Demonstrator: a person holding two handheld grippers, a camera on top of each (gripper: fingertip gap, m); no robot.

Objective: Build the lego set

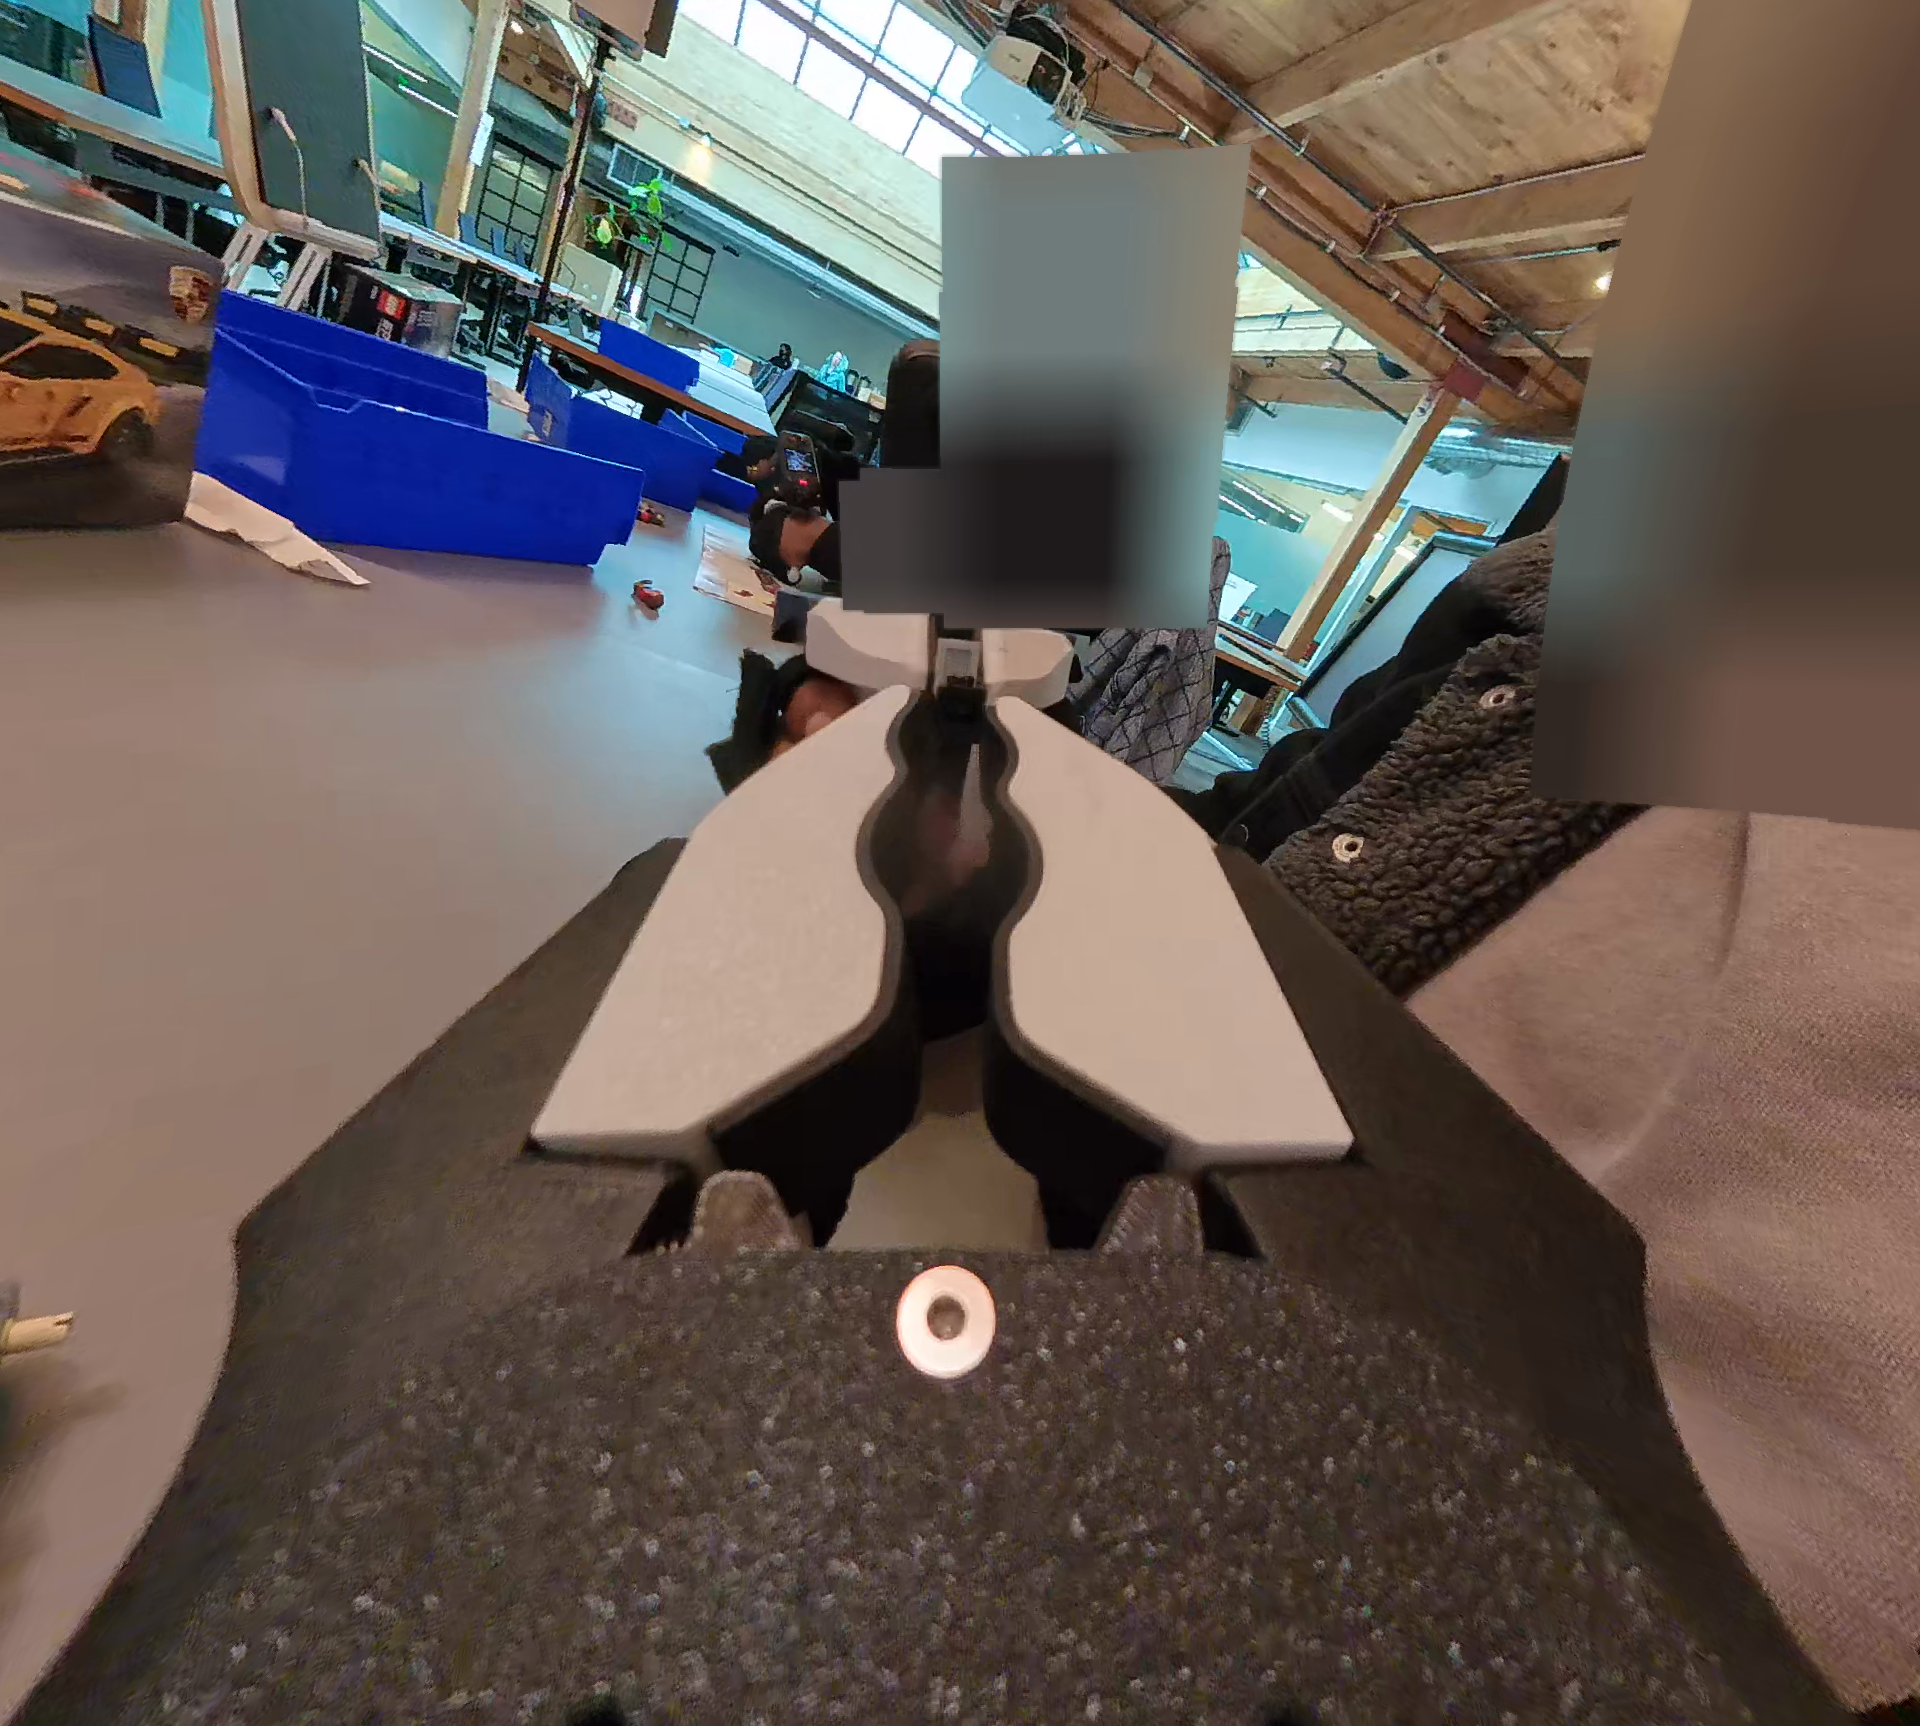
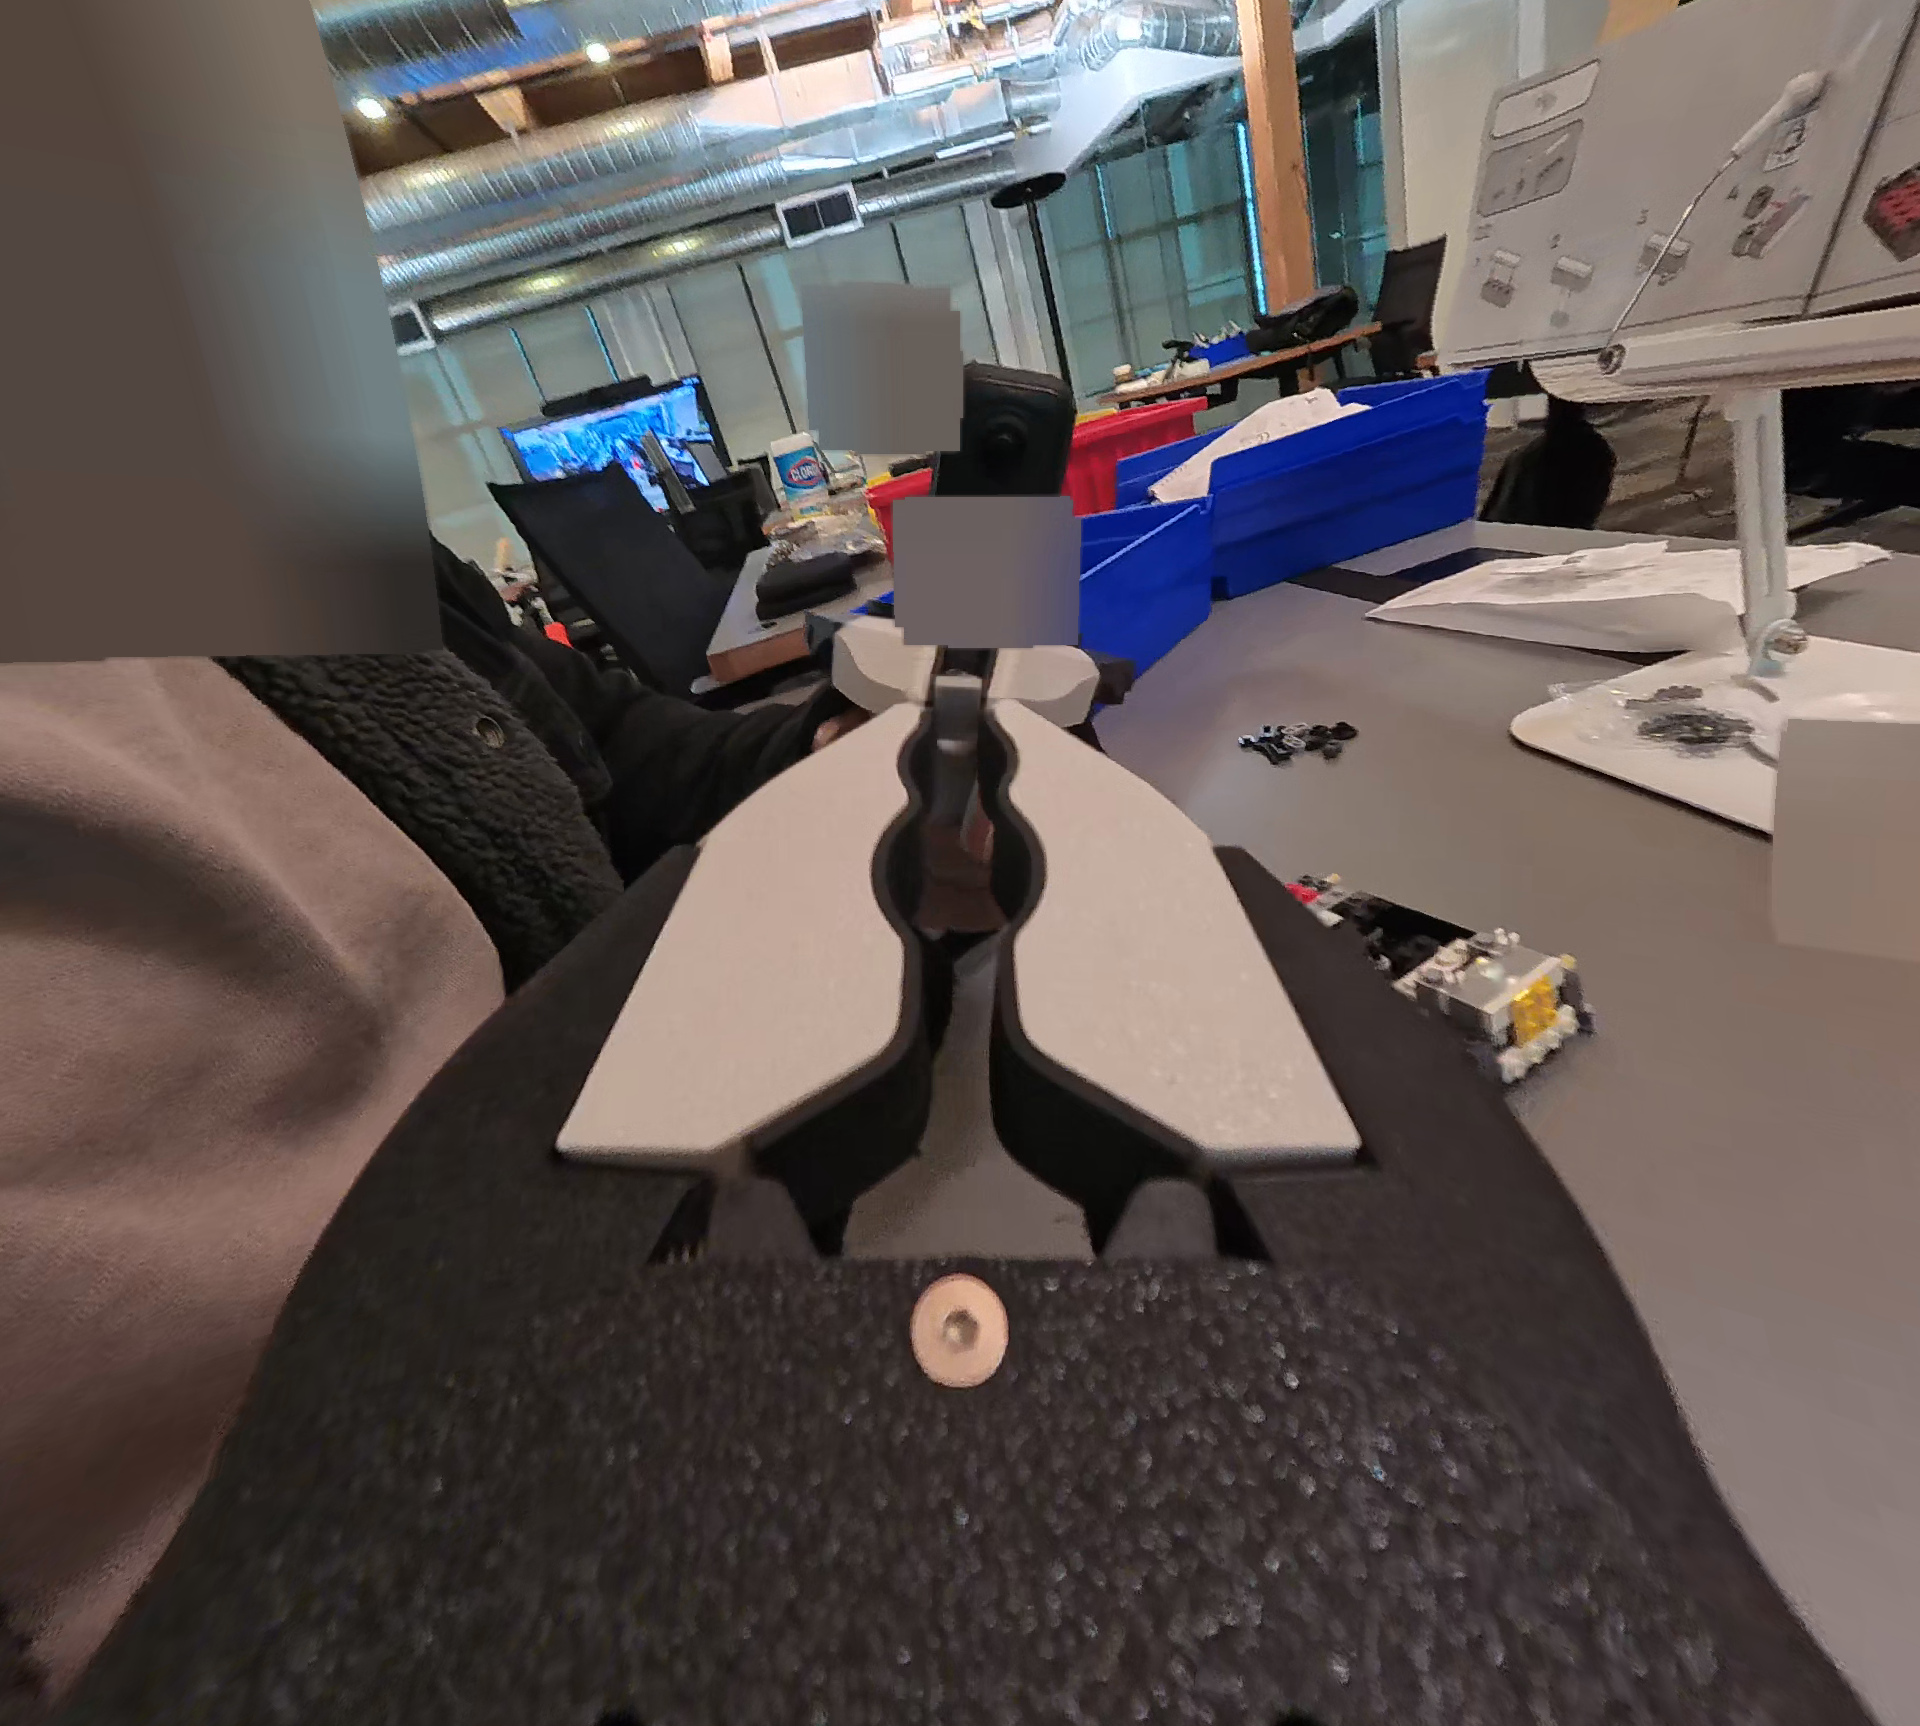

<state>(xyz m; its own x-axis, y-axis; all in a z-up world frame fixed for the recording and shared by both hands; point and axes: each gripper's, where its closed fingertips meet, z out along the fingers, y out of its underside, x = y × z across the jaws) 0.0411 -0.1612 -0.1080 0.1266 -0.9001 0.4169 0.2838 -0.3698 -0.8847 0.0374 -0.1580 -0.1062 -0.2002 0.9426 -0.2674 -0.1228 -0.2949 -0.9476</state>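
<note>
My two grippers are raised above the grey table and point at each other, tip to tip. My left gripper (image 1: 954, 708) is shut on a small black lego piece (image 1: 956, 702). The right gripper's white fingers (image 1: 1023, 663) face it, touching or nearly so. My right gripper (image 2: 954, 726) is shut on a small dark grey lego piece (image 2: 954, 746), and the left gripper's fingers (image 2: 873, 668) show just beyond it. A partly built grey, black and yellow lego assembly (image 2: 1486, 990) lies on the table (image 2: 1351, 803) to the right.
Blue bins (image 1: 416, 450) and a box with a yellow car picture (image 1: 73, 409) stand at the left. Loose black pieces (image 2: 1299, 736), a bag of parts on a white stand base (image 2: 1662, 741), an instruction booklet (image 2: 1662, 201) and paper sheets (image 2: 1579, 596) lie right. A grey sleeve (image 2: 208, 897) and black fleece (image 1: 1434, 824) are close.
</note>
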